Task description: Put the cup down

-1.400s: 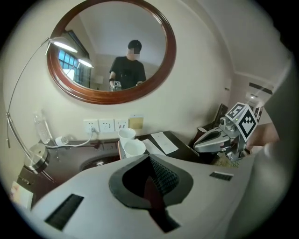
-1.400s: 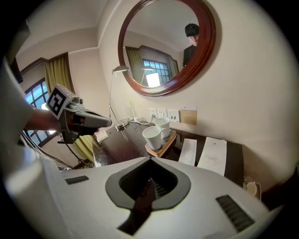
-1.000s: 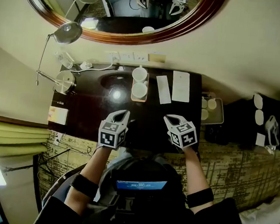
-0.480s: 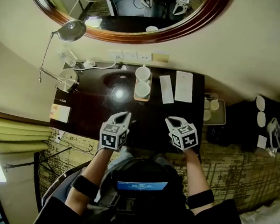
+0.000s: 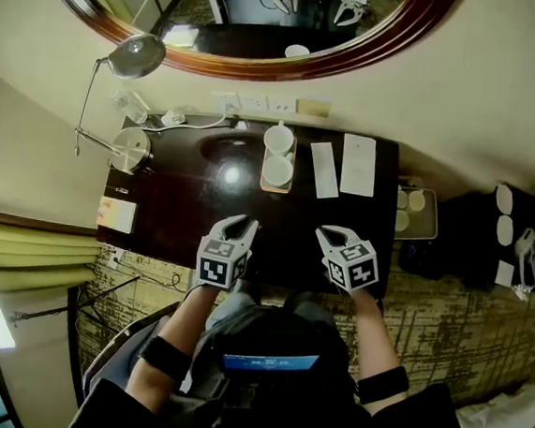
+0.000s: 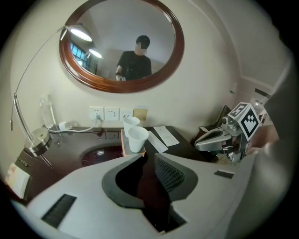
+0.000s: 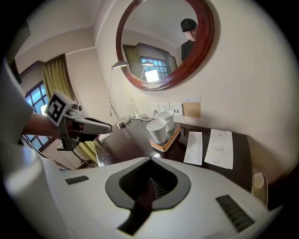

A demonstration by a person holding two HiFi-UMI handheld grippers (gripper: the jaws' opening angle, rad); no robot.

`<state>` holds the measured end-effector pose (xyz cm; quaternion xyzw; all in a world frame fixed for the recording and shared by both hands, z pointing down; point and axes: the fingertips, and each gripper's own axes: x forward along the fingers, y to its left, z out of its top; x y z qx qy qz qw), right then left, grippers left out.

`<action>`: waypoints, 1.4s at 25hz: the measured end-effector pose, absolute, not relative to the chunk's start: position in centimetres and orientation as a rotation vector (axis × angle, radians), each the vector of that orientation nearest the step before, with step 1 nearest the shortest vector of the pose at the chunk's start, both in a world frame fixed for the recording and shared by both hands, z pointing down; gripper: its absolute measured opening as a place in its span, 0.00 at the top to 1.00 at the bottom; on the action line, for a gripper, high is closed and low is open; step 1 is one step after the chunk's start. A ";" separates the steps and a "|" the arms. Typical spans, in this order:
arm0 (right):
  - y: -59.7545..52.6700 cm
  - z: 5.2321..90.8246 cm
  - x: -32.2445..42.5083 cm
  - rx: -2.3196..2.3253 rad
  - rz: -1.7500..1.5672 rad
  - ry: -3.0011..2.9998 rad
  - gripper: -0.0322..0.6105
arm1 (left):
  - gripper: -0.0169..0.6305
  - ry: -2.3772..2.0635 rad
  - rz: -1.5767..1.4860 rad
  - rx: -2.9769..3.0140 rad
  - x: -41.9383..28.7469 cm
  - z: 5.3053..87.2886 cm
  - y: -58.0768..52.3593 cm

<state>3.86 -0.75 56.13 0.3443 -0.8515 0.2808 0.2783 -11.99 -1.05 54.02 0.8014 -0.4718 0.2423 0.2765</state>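
**Head view.** L/R grippers sat over the desk's (image 5: 169, 213) near edge. The left gripper (image 5: 245, 223) and right gripper (image 5: 328, 233) were well apart from each other and from the cups. The front cup (image 5: 277, 170) and rear cup (image 5: 278, 140) stood upright on a small tray (image 5: 275, 189) at the desk's rear, under the mirror (image 5: 263, 67). Two paper sheets (image 5: 358, 164) lay just right of the tray. Jaw state was not readable in this view.

**Left gripper view.** The jaws stood slightly apart, having just been opening. There was nothing between them; only dark desk showed thru the gap. Only this view showed the wall sockets (image 6: 112, 113) and a person reflected in the mirror. The right gripper appeared at the frame's right.

**Right gripper view.** The jaws were closed together and empty. Only this view showed a handle on the front cup. The left gripper appeared at the frame's left.

**Limits.** Whether the cups touched each other could not be told. Print on the sheets was too small to read. The head view cut off the mirror's top.
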 end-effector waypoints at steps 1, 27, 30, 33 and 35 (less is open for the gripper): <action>-0.7 56.3 3.8 0.920 0.761 -2.282 0.95 | 0.80 -1.248 0.664 2.157 -11.7 54.6 -1.1; -4.7 64.4 1.9 0.847 0.830 -2.257 0.95 | 0.16 -1.201 0.814 2.245 -6.8 64.3 -15.1; -4.8 65.4 2.2 0.843 0.829 -2.257 0.95 | 0.12 -1.188 0.810 2.263 -6.3 64.8 -16.2; -4.8 65.7 2.1 0.829 0.845 -2.261 0.95 | 0.12 -1.176 0.818 2.285 -5.7 65.3 -16.6; -4.6 66.1 2.1 0.824 0.852 -2.262 0.95 | 0.12 -1.174 0.829 2.305 -5.5 65.5 -16.8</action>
